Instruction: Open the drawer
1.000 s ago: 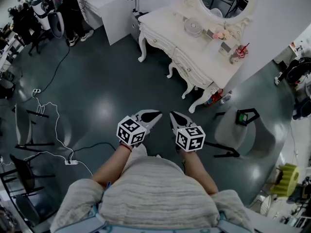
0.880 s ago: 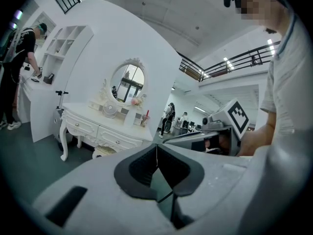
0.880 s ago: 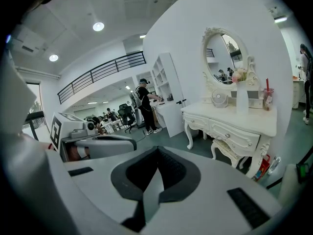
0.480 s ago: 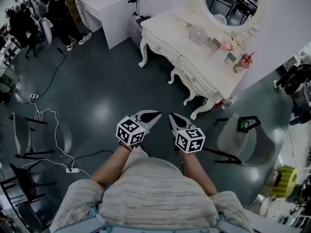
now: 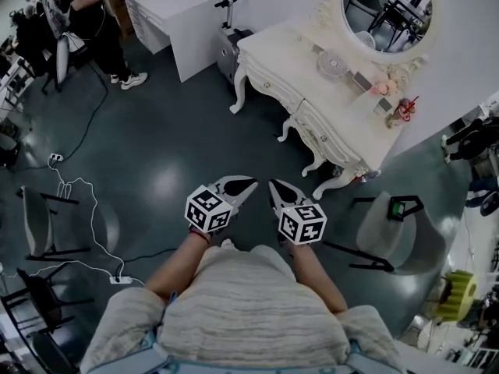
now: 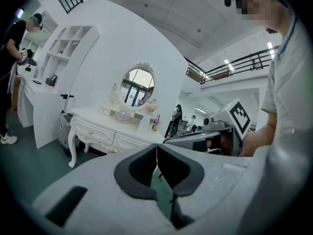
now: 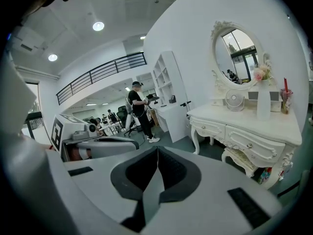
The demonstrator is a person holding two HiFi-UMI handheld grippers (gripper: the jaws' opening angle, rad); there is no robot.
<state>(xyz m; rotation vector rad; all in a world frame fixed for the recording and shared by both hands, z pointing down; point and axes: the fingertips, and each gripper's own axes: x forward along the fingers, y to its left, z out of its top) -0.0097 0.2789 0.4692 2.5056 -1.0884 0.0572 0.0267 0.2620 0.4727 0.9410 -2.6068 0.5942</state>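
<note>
A white ornate dressing table [image 5: 288,53] with an oval mirror [image 5: 386,6] stands at the upper right of the head view. Two closed drawers run along its front, the left drawer [image 5: 269,86] and the right drawer [image 5: 326,136], each with small knobs. My left gripper [image 5: 249,183] and right gripper [image 5: 273,185] are held side by side over the dark floor, well short of the table. Both are shut with nothing between them. The left gripper [image 6: 156,153] sees the table's drawers [image 6: 93,132] ahead to its left. The right gripper [image 7: 157,155] sees those drawers [image 7: 249,146] to its right.
A grey chair [image 5: 394,220] stands right of my hands, near the table's right end. Cables and a power strip [image 5: 86,201] lie on the floor at left beside dark chairs [image 5: 39,216]. A white desk [image 5: 175,10], a scooter [image 5: 230,41] and a person [image 5: 82,14] are farther back.
The dressing table has slid rightward and slightly lower in the head view as I walk across the floor. Both grippers keep the same shut pose in front of me.
</note>
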